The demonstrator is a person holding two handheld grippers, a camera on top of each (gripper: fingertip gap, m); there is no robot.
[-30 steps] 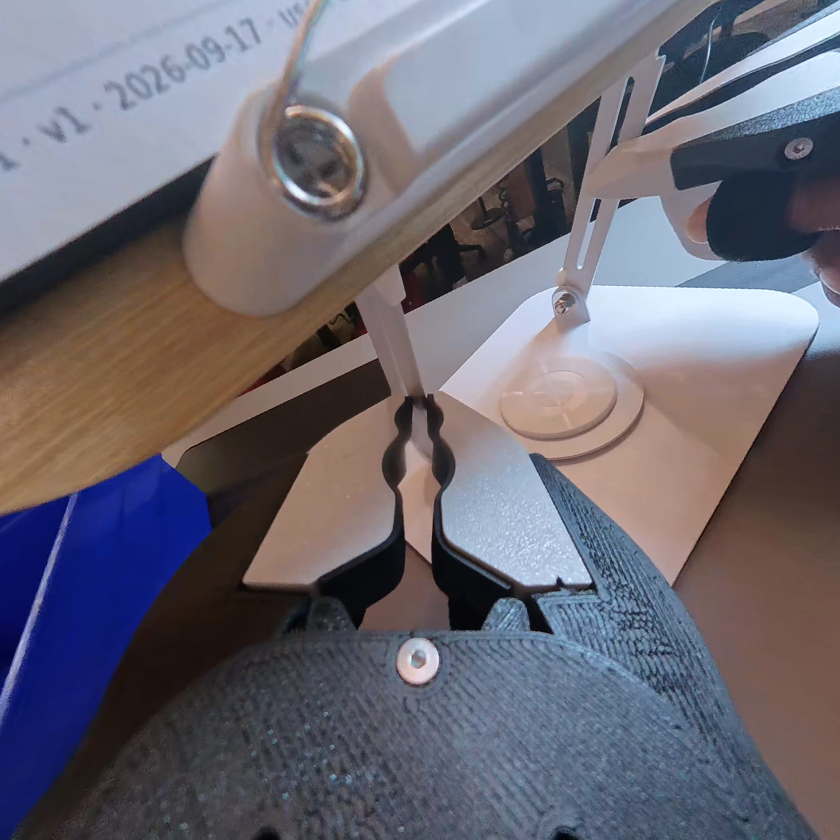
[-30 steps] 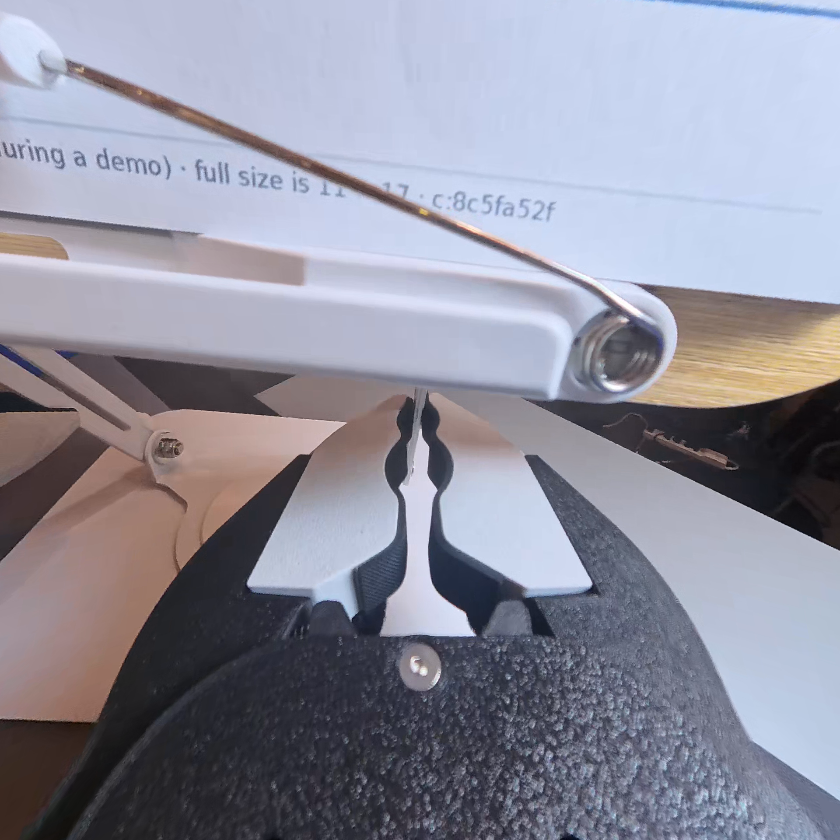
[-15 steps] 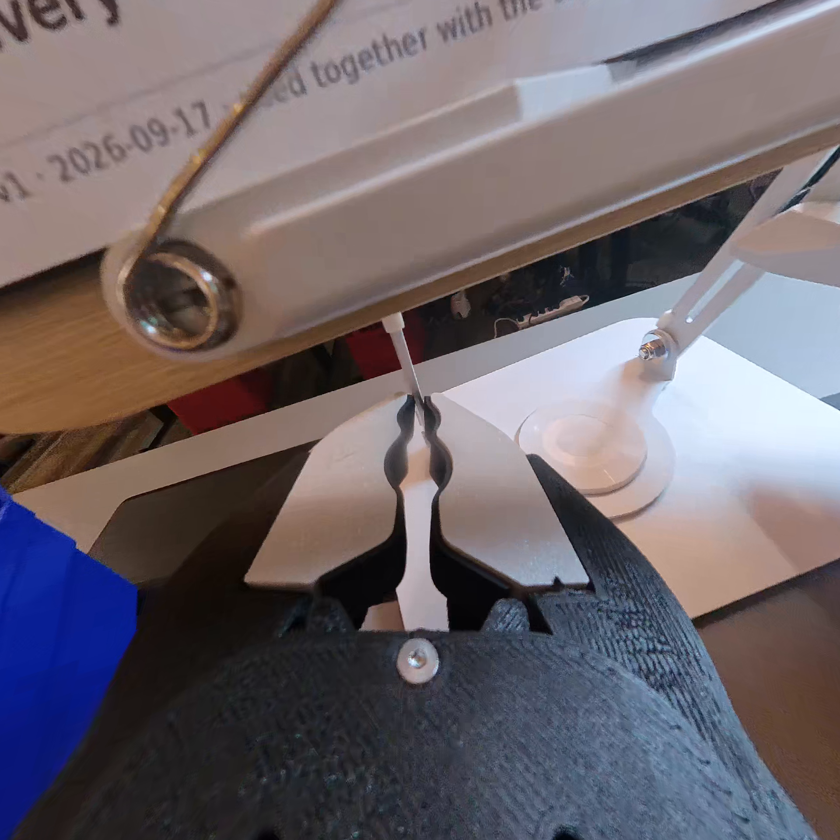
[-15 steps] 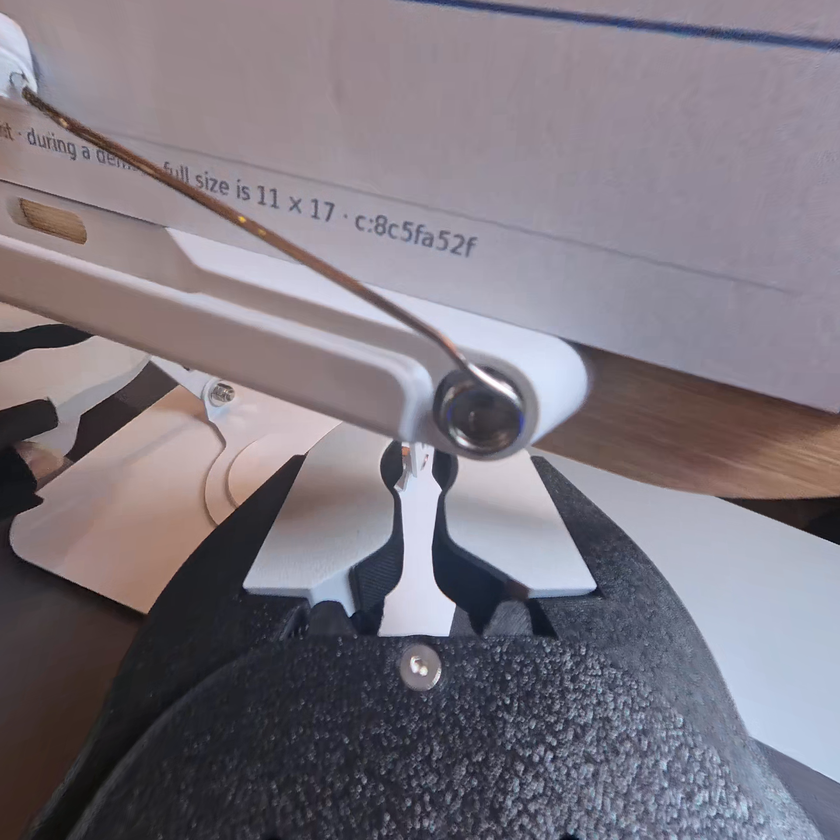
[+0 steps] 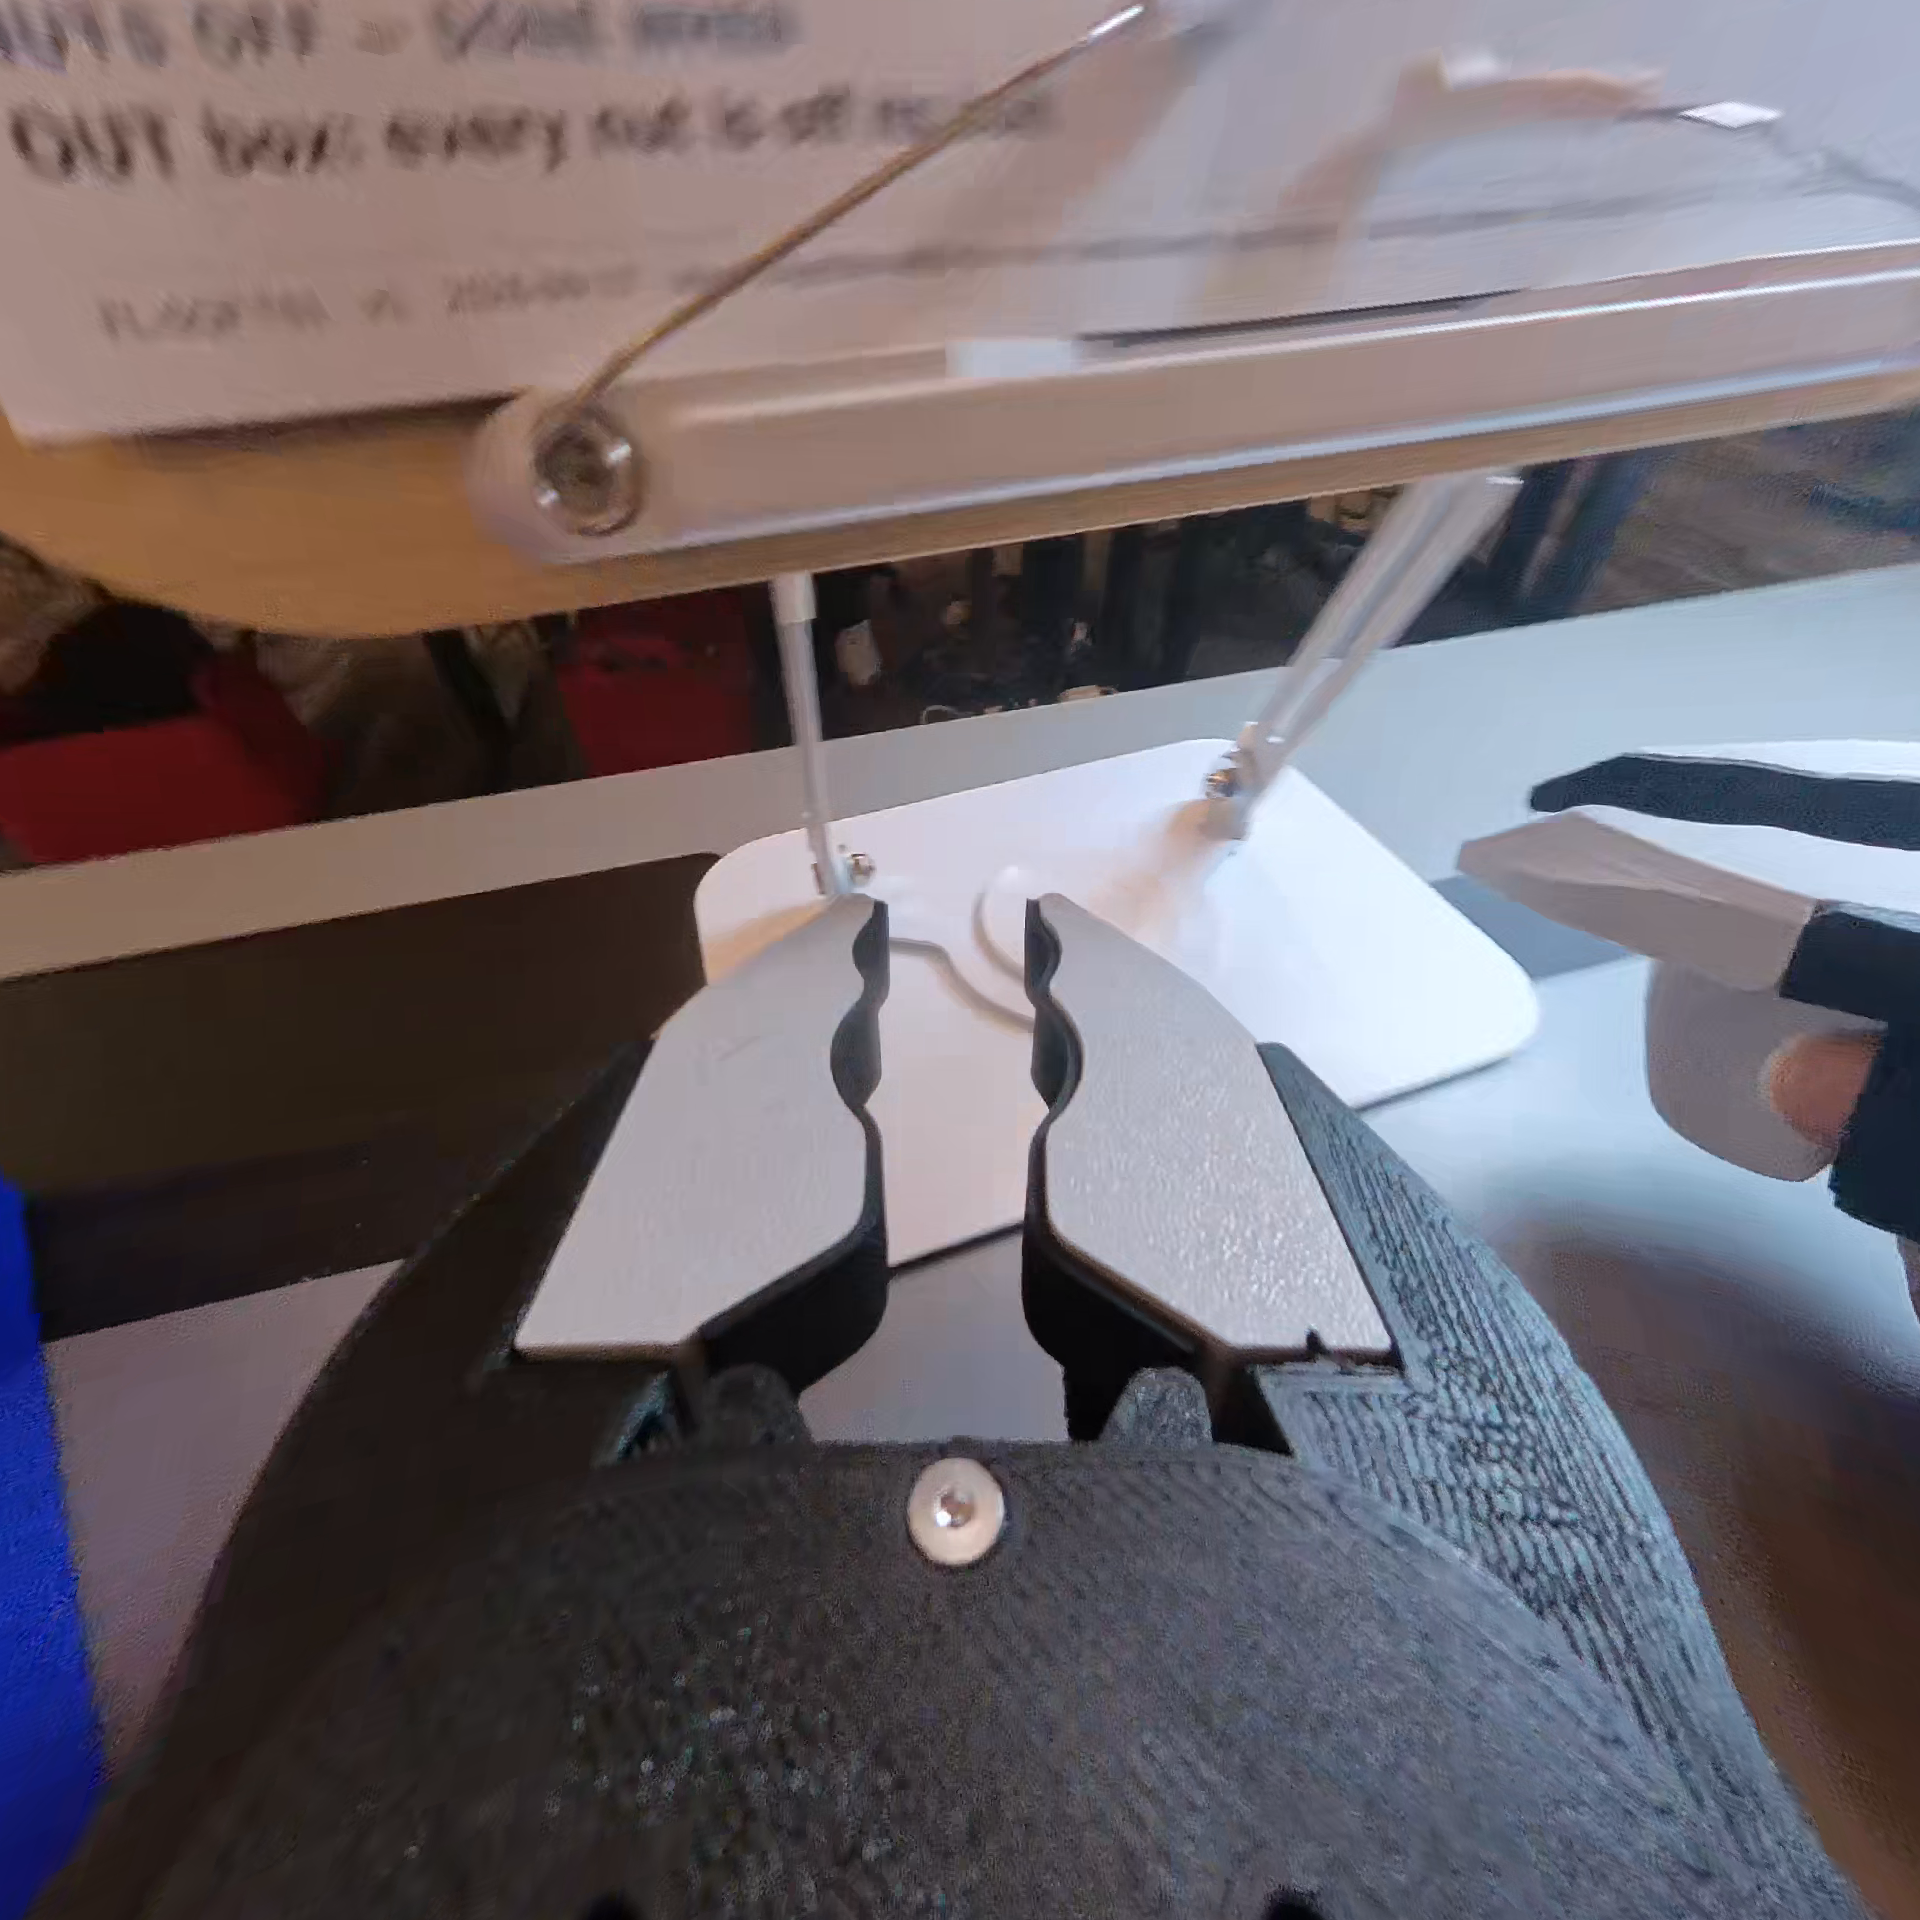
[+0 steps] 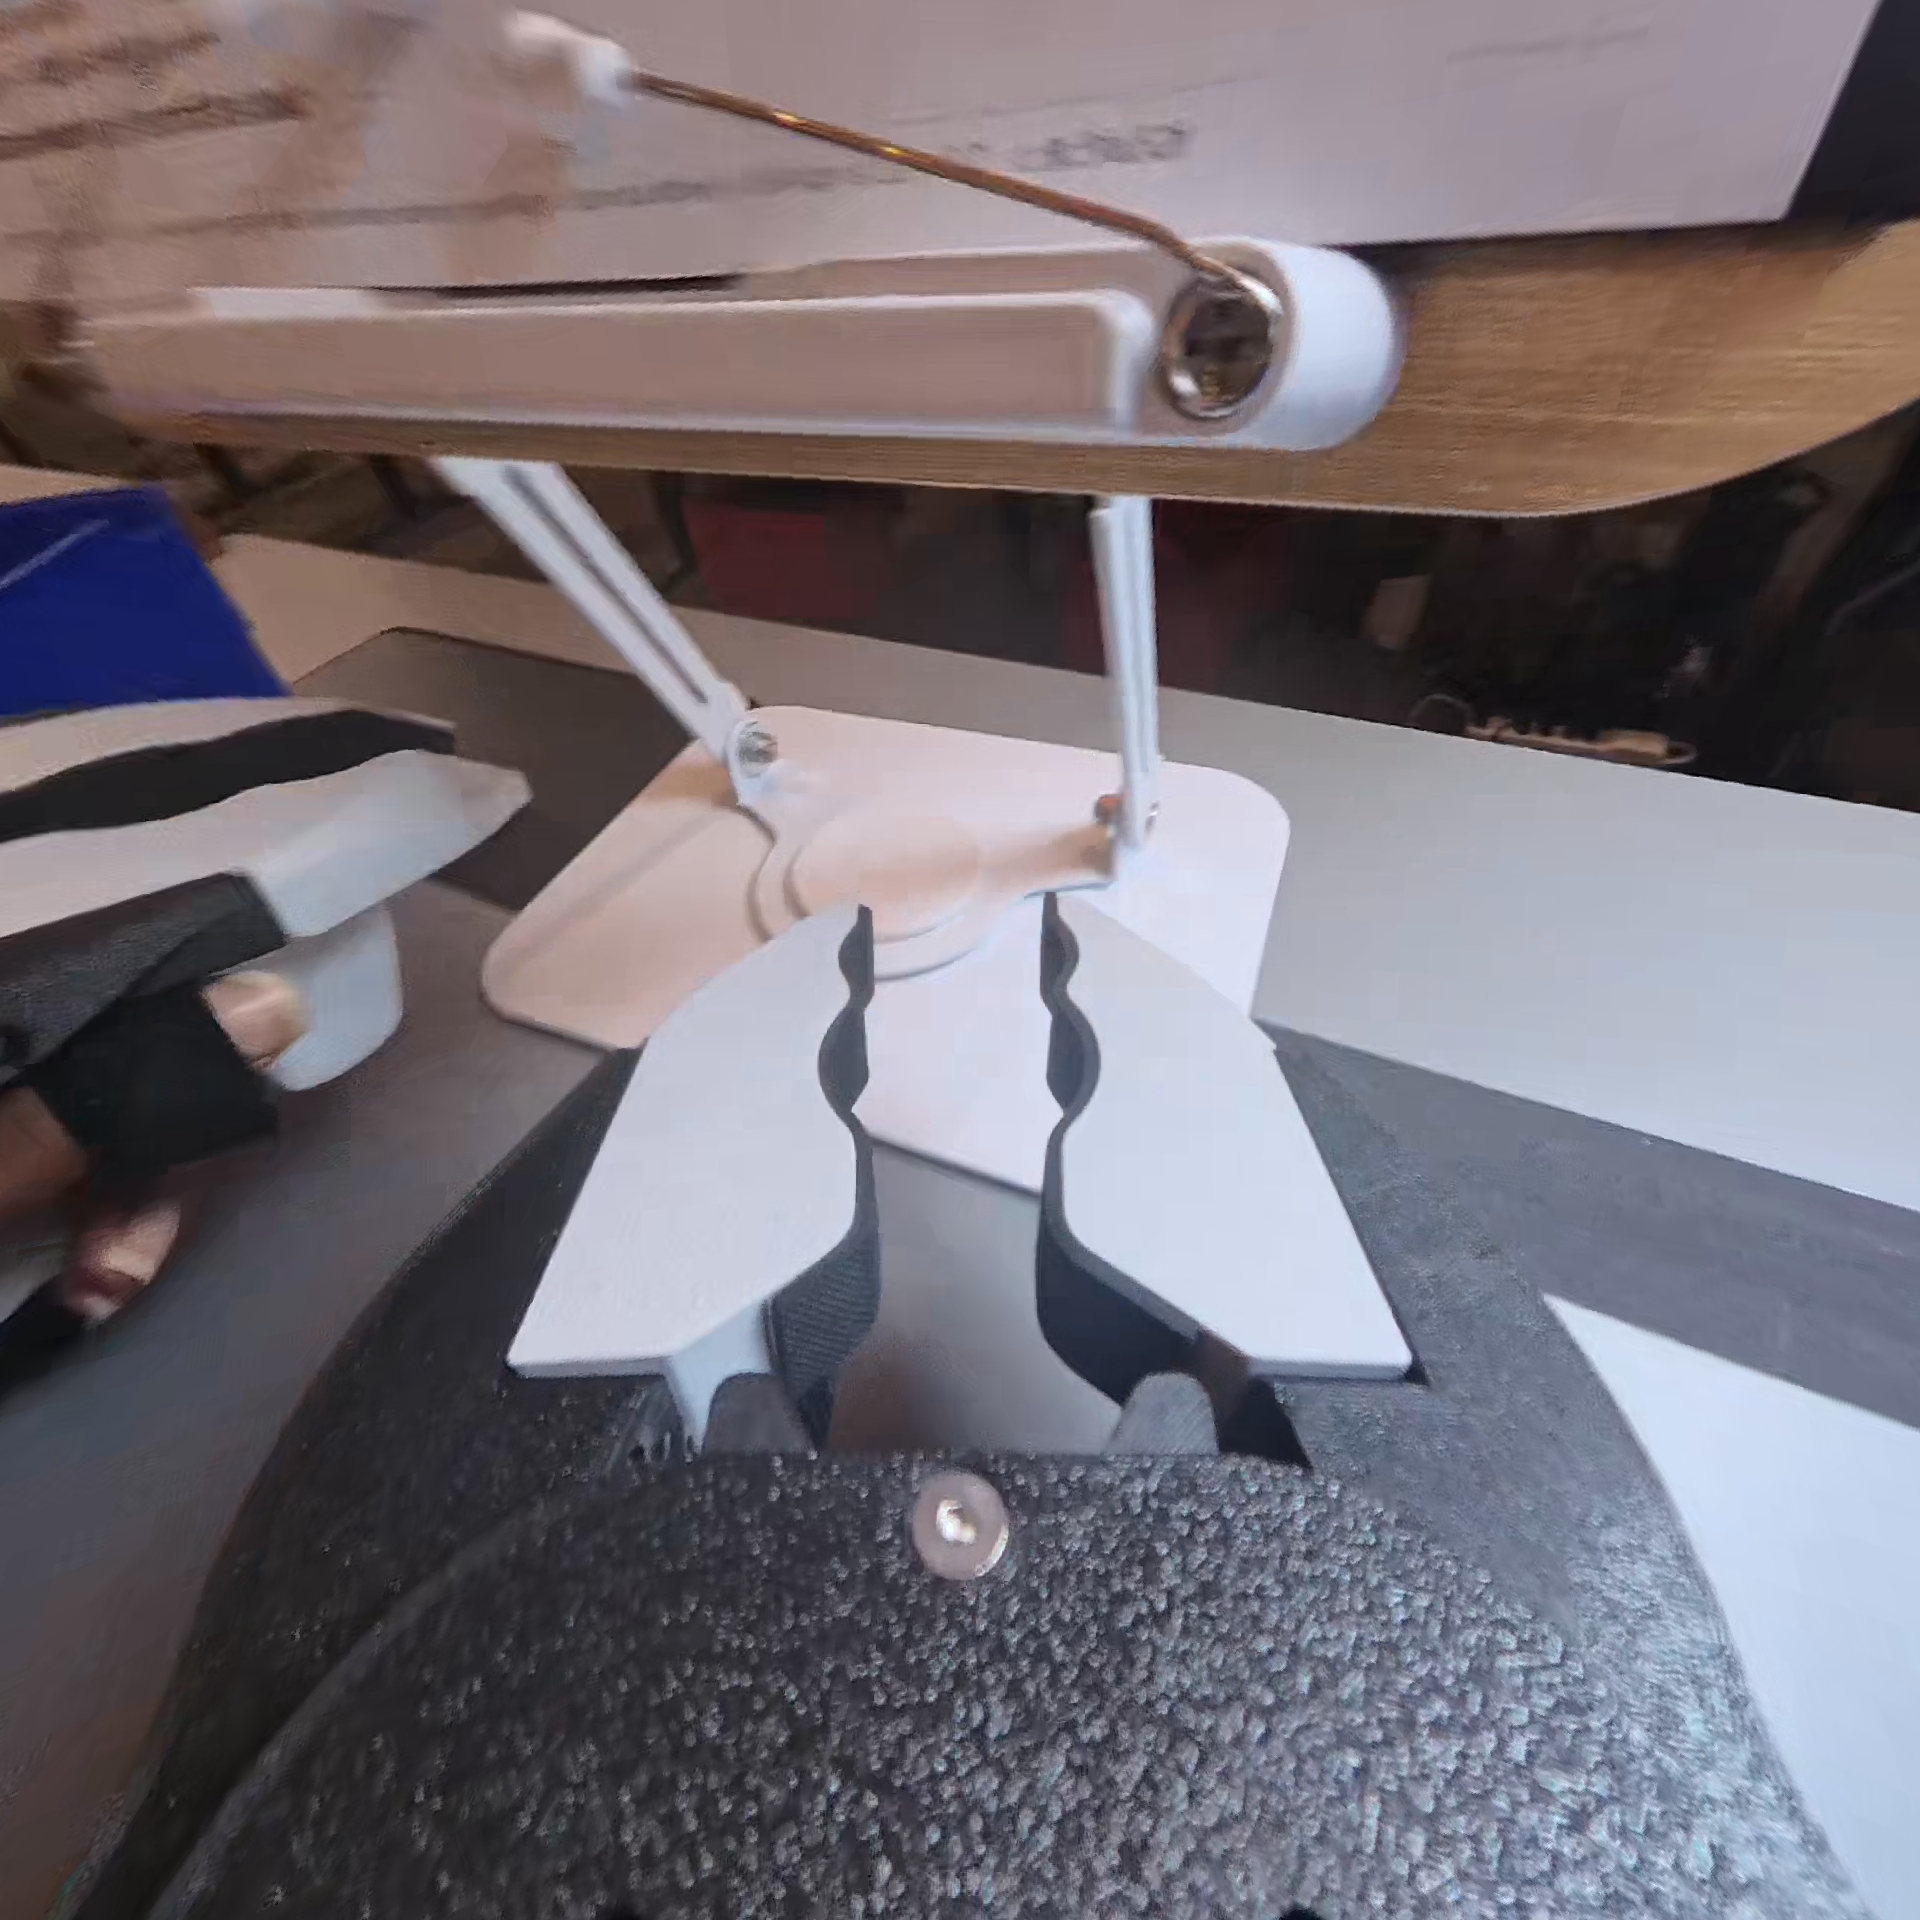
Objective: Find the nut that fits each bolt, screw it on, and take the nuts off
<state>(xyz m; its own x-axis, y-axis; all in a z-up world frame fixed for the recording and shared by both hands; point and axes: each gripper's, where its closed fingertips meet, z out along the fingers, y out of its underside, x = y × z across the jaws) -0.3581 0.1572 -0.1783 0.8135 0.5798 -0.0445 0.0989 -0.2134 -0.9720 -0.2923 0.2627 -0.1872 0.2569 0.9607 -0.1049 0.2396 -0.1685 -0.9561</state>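
Left gripper [image 5: 956,909]: jaws parted, holding nothing.
Right gripper [image 6: 951,914]: jaws parted, holding nothing.
Stand [image 5: 1351,935]: one, white, two struts, ahead of both jaws.
Sheet [image 5: 312,260]: one, print blurred.
Nuts, bolts: none visible.
Tabletop [image 6: 1558,883]: under base.

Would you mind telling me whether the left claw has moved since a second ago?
Yes. The left claw opened and backed away from the thin white strut of the stand it pinched earlier; the strut now stands beyond its tips.
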